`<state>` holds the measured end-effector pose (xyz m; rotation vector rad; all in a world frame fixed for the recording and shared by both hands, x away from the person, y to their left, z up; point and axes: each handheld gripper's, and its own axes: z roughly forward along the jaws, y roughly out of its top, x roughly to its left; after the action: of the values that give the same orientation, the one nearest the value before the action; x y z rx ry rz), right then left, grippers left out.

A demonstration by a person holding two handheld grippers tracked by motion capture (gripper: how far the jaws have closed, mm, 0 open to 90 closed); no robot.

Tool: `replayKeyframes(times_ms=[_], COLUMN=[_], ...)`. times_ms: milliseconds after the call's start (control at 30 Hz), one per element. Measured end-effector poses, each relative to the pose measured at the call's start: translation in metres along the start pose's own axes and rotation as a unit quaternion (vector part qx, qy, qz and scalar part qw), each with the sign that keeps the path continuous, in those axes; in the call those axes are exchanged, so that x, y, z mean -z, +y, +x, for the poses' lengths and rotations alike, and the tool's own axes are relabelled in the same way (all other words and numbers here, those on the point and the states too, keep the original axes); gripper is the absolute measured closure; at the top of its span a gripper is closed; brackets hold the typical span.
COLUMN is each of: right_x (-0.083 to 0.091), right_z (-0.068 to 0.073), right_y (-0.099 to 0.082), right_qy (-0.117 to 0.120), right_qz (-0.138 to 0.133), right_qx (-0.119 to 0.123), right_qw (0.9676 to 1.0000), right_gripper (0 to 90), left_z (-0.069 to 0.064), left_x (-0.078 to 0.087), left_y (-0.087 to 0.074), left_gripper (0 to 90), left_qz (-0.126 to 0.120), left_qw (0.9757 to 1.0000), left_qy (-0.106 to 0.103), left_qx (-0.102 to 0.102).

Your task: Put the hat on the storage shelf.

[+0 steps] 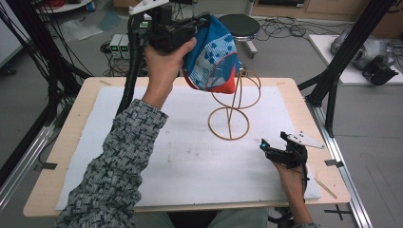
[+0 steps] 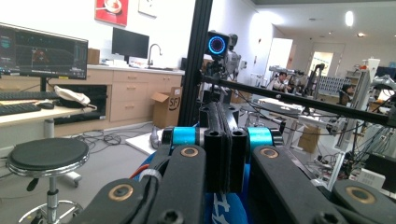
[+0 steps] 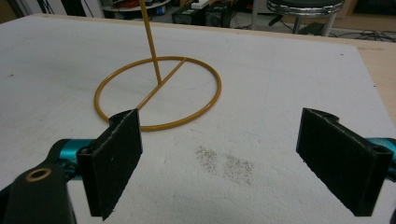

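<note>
A blue, white and orange cap (image 1: 211, 54) hangs in the air above the back of the table, and my left gripper (image 1: 198, 23) is shut on its top edge. In the left gripper view the two jaws are pressed together with blue fabric (image 2: 225, 209) showing below them. The cap's lower rim sits just left of the upper loops of a gold wire stand (image 1: 235, 102). That stand rests on a ring base (image 3: 159, 93) on the white mat. My right gripper (image 1: 271, 147) lies low on the mat at the right, open, with nothing between its pads (image 3: 116, 163).
A white foam mat (image 1: 190, 161) covers most of the wooden table (image 1: 71, 123). Black frame posts (image 1: 342, 57) stand at the right and left edges. A round stool (image 1: 240, 23) stands on the floor behind the table, among cables.
</note>
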<state>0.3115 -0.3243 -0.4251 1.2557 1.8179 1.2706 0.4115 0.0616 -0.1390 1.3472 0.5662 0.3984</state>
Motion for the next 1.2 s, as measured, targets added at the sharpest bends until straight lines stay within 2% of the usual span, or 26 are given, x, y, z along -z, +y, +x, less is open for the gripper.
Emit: replayKeyframes(times_ms=[67,200,467,600,667,1033,1200], right_x=[0.001,0.002,0.002,0.002,0.001,0.000,0.000], right_z=[-0.001,-0.003,-0.003,-0.003,-0.003,-0.003,-0.003], right_y=[0.000,-0.001,-0.002,-0.001,-0.001,-0.002,-0.002], right_qy=[0.000,0.000,0.001,0.003,0.003,0.005,0.006], right_qz=[-0.002,-0.002,0.000,0.002,0.003,0.005,0.007], right_qx=[-0.001,-0.004,-0.006,-0.007,-0.008,-0.003,-0.004], right_qw=[1.0000,1.0000,1.0000,1.0000,1.0000,1.0000,0.9999], right_gripper=[13.4,13.4,13.4,13.4,13.4,13.6,13.6], left_z=[0.000,0.000,0.004,0.005,0.004,0.003,0.006], left_x=[-0.012,-0.026,-0.044,-0.053,-0.059,-0.074,-0.079], left_y=[-0.004,-0.012,-0.026,-0.036,-0.044,-0.062,-0.072], left_gripper=[89.0,88.9,88.9,88.9,88.9,88.8,88.8], left_qz=[0.004,0.011,0.037,0.068,0.090,0.126,0.134], left_qw=[1.0000,0.9998,0.9991,0.9975,0.9957,0.9915,0.9906], left_qy=[-0.007,-0.015,-0.019,-0.021,-0.022,-0.024,-0.022], left_qx=[0.004,0.008,0.008,-0.001,-0.007,-0.020,-0.016])
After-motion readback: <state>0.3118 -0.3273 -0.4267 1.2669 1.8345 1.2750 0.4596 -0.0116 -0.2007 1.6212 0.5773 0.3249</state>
